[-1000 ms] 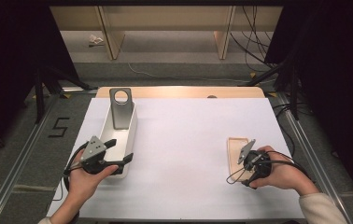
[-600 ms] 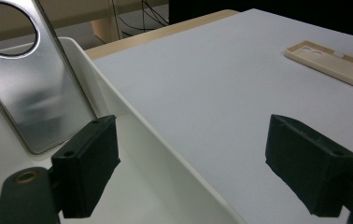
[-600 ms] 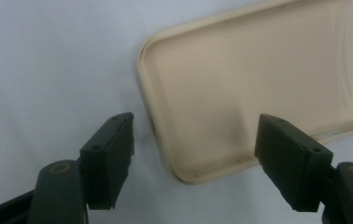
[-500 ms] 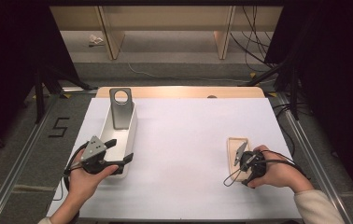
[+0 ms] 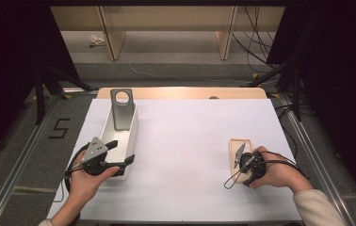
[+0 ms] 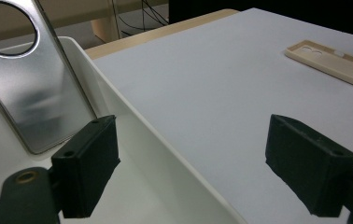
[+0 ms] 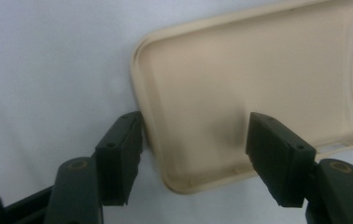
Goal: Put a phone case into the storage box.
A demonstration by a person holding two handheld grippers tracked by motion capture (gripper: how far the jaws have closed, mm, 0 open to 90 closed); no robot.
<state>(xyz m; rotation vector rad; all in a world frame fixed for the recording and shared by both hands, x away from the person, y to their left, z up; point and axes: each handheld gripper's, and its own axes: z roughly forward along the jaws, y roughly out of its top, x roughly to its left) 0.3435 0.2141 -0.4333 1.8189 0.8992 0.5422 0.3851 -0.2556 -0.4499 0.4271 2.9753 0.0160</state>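
Observation:
A beige phone case [image 5: 240, 145] lies open side up on the white sheet at the right. My right gripper [image 5: 239, 160] points down at its near end. In the right gripper view the case's [image 7: 258, 79] rounded corner sits between the jaws of this gripper [image 7: 198, 133], which have just been closing. One jaw is at the rim and the other hangs over the inside without pressing. My left gripper [image 5: 122, 151] stays open astride the near right wall of a white bin [image 5: 133, 129]. A silver plate with a round hole [image 5: 122, 110] leans in that bin.
The left gripper view has the bin wall [image 6: 142, 121] between my left gripper's [image 6: 191, 140] jaws, the plate [image 6: 34, 93] at left and the case [image 6: 333, 63] far right. A wooden table edge [image 5: 181, 92] runs along the back. Cables and shelving stand beyond.
The right hand has tipped its gripper further down over the case's near end and shifted slightly. The left hand and the bin have not moved.

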